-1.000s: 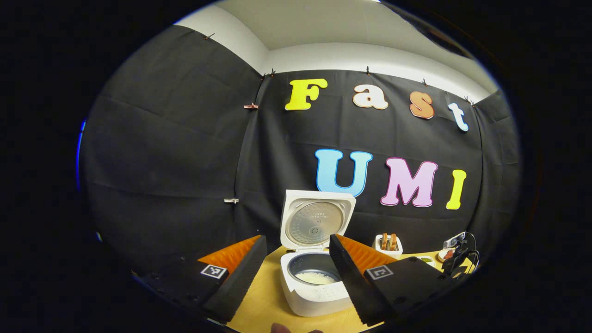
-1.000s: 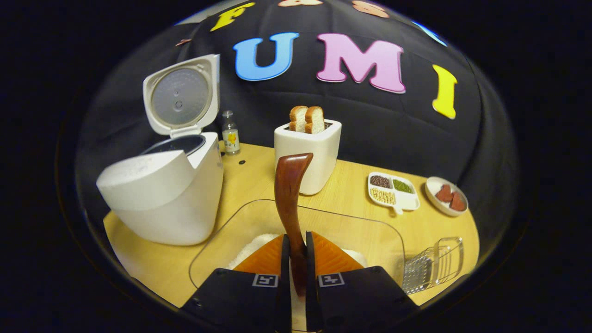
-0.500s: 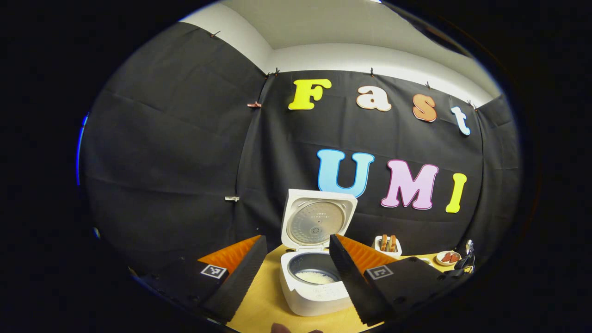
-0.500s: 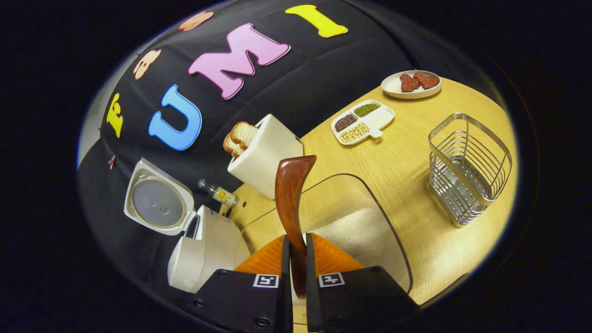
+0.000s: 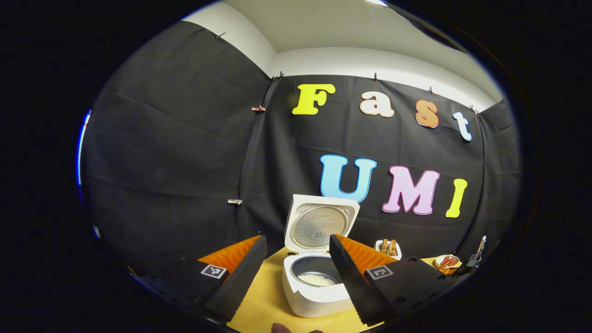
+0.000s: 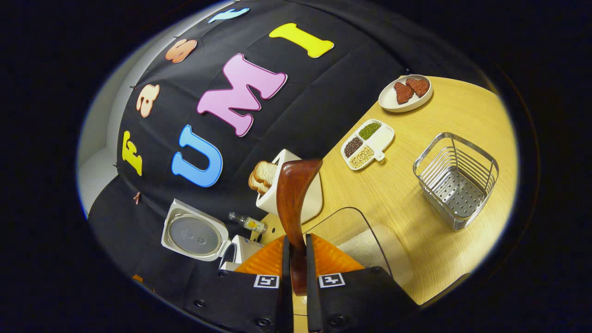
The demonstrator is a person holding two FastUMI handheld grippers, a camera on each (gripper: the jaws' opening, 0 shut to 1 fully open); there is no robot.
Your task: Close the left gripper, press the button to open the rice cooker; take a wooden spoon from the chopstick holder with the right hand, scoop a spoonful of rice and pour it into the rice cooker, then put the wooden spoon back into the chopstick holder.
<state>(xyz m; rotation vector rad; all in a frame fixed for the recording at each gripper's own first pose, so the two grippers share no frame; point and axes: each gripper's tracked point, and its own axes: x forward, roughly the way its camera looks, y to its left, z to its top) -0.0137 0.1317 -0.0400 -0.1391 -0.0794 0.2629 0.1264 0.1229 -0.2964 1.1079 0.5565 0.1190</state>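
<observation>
One step outstanding: wooden spoon (image 6: 296, 194) to go back into the wire chopstick holder (image 6: 455, 179).

Right gripper (image 6: 296, 259) has both fingers clamped on the spoon's handle; left gripper (image 5: 296, 268) is held with jaws wide apart before the rice cooker (image 5: 317, 286), lid up, rice inside. The holder stands upright on the table (image 6: 462, 115), right of the clear rice container (image 6: 365, 240). Recommended: bring the spoon upright over the holder's opening, lower it clear of the rim, then release.

Even overhead light; sharp focus; edges warped
</observation>
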